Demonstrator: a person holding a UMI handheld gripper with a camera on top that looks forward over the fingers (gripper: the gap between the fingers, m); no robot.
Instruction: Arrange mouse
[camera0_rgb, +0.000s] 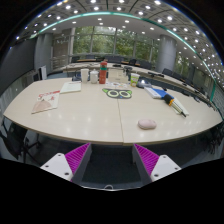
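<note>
In the gripper view, the tongs (111, 160) stood released and held nothing. The mouse (147, 124) lay on the counter (90, 115), ahead of the right finger and apart from it. I judged the arranging was not yet started; grasping remained.

One table (95, 115) holds one pale mouse (147, 124), one green-patterned mat (118, 93), two paper sheets at far left (58, 93), several bottles far back (102, 73).
</note>
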